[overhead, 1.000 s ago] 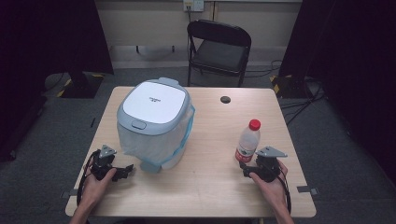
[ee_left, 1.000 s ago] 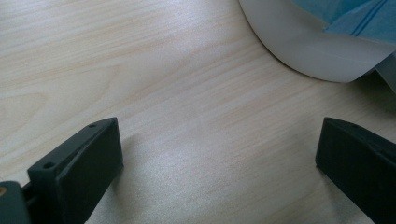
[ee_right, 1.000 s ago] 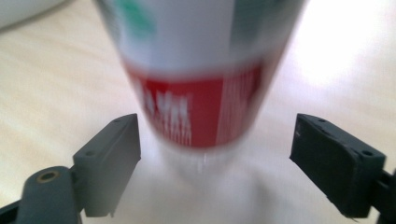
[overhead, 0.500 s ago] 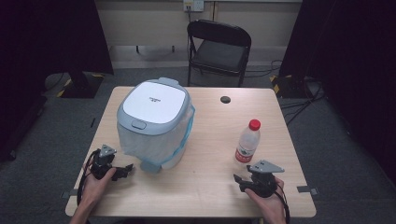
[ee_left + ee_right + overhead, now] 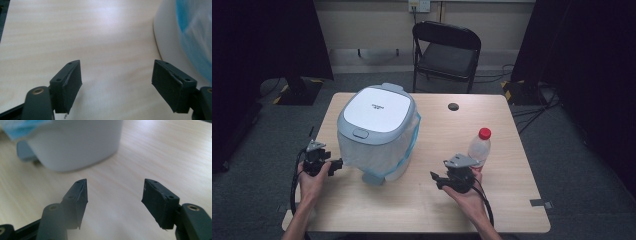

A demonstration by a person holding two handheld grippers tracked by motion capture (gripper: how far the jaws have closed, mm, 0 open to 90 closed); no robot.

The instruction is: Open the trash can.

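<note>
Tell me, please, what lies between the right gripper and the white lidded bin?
Nothing: in the high view, bare tabletop separates the right gripper from the bin. The right gripper view shows bare wood between its open jaws and the bin.

The table (image 5: 422, 200) has a pale wood-grain top, smooth with a soft sheen. The bin (image 5: 377, 132) looks like smooth plastic, its white lid (image 5: 377, 107) slightly glossy and its grey rim matt. A thin, crinkled blue-edged plastic bag (image 5: 404, 155) lines it. The bottle (image 5: 479, 147) is clear plastic with a red plastic cap. Each gripper's pads (image 5: 72, 85) are matt black, rubbery, with rough edges. The chair (image 5: 447, 55) has dark metal framing.
</note>
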